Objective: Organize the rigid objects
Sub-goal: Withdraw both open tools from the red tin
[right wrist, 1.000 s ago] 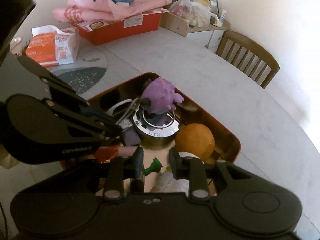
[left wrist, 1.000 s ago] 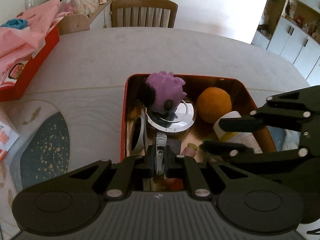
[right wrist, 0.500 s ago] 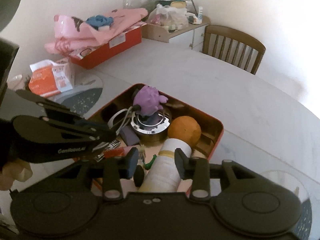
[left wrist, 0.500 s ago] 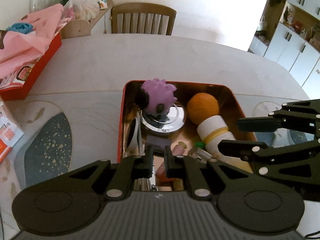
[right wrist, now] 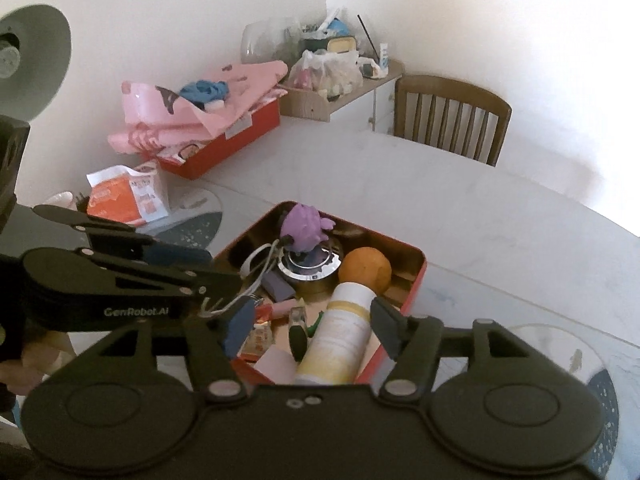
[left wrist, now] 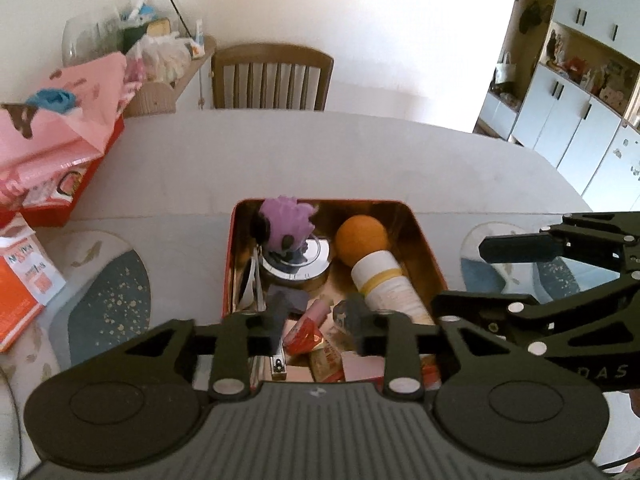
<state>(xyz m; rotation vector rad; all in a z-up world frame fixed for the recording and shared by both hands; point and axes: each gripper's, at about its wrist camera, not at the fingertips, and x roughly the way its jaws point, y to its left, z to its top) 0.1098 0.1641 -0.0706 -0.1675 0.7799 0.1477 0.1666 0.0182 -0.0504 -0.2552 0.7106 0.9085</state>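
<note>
Both grippers hang above the red tin (left wrist: 428, 248), jaws opening on nothing: left gripper (left wrist: 316, 322), right gripper (right wrist: 312, 330). Release looks complete; next, likely choosing another loose item.

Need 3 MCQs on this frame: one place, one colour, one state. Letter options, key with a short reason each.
1. Where does the purple toy sit?
A. on the round metal lid in the tin
B. on the chair
C. on the table outside the tin

2. What colour is the ball beside the white bottle?
A. green
B. orange
C. blue

3. How does the white bottle stand?
A. upright on the table
B. clamped in a hand-held gripper
C. lying on its side in the tin

Key: 1 A, the toy rests on the shiny lid at the tin's far end. 2 B, the ball next to the bottle's top is orange. 3 C, the bottle lies lengthwise in the tin; the right hand-held gripper, its jaws opening, has pads clear of it, and the left hand-held gripper, also opening, holds nothing.
</note>
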